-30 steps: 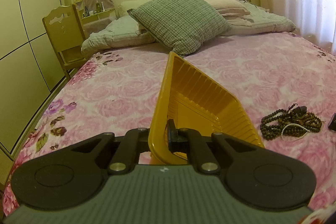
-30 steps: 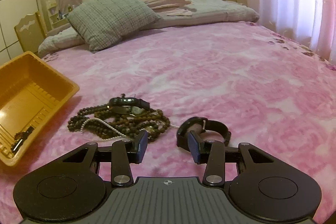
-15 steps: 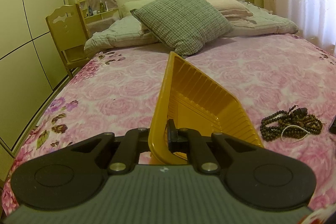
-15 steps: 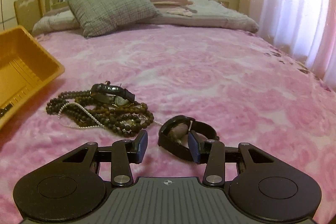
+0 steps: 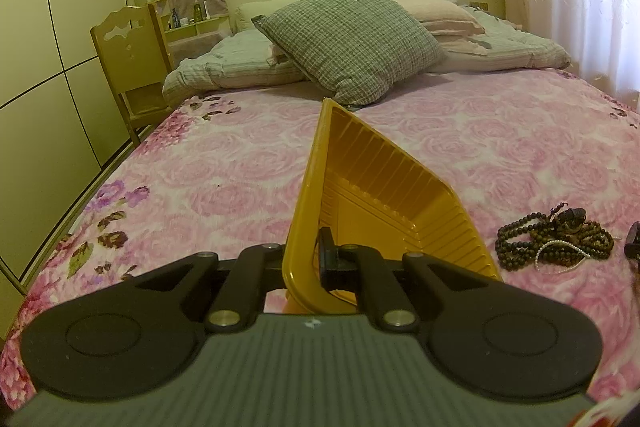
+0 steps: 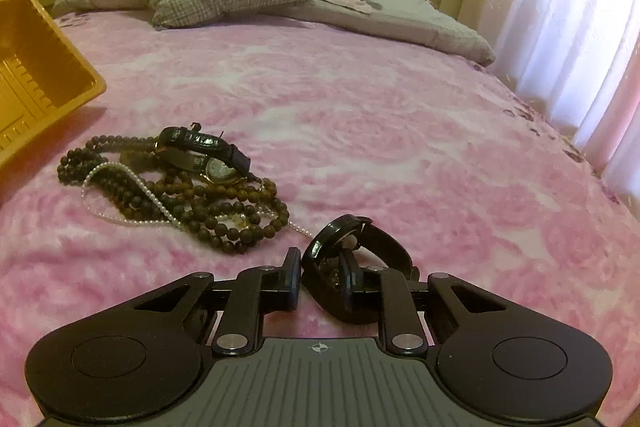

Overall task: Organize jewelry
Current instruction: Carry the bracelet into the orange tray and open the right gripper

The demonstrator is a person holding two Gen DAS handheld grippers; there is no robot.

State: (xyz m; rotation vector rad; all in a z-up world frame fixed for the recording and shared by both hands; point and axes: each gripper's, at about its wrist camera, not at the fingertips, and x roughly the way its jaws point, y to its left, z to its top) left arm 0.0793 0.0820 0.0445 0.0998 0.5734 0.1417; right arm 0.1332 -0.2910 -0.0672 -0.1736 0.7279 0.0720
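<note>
Right wrist view: right gripper (image 6: 322, 277) has closed in on the black watch (image 6: 352, 267) over the last second; it was short of the strap, now the strap loop sits between the fingers, right finger apparently poking inside the loop, left finger just outside it. Jaws have narrowed but a gap shows on the left side, so I read it as partly closed around the strap, not yet clamped (can't confirm contact on the inner pad, the strap hides it). Meaning for the task: pick of the watch is about to start, next is squeeze and lift toward the tray. Bead pile (image 6: 176, 195) with the pearl strand (image 6: 132, 183) and a second watch (image 6: 204, 157) on top lies on the bedspread (image 6: 400, 131) just left of and beyond the gripper, untouched, between it and the yellow tray (image 6: 40, 79). Left wrist view: left gripper (image 5: 306, 259) is unchanged across the frames, pinched on the near wall of the tray (image 5: 376, 195), one finger inside, one outside, tray tipped up on edge. Hard to see: the tray is cropped in the right view and its floor partly blocked by the finger in the left view, so can't tell what's in it. The black watch is only a sliver at the left view's right edge. Bead strands too tangled to count.
</note>
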